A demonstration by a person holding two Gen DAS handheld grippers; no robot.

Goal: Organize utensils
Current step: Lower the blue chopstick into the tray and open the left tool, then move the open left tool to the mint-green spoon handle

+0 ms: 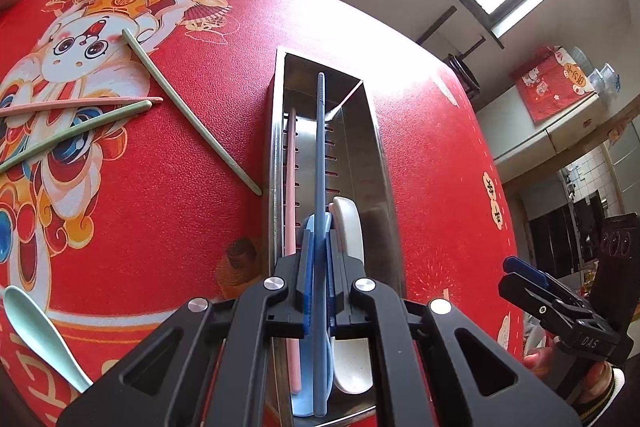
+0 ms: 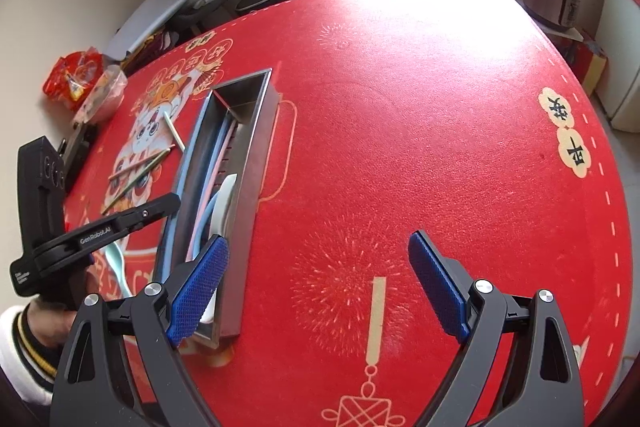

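Left wrist view: a blue chopstick (image 1: 320, 163) is clamped between the jaws of the left gripper (image 1: 319, 293), held lengthwise over the steel tray (image 1: 276, 131). A pink chopstick (image 1: 291, 179), blue spoon (image 1: 308, 403) and white spoon (image 1: 350, 227) are already stowed inside. Two green chopsticks (image 1: 192, 115), one pink, and a green spoon (image 1: 36, 331) are left on the tabletop (image 1: 168, 219). The right gripper (image 2: 318, 281) is held near the tray's right side, jaws apart and empty.

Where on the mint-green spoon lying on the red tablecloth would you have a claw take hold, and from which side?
Grip the mint-green spoon on its narrow handle, just below the bowl, coming straight down from above with the fingers across the handle. It lies flat on the red tablecloth with bare cloth either side, and the wide bowl would probably slip.
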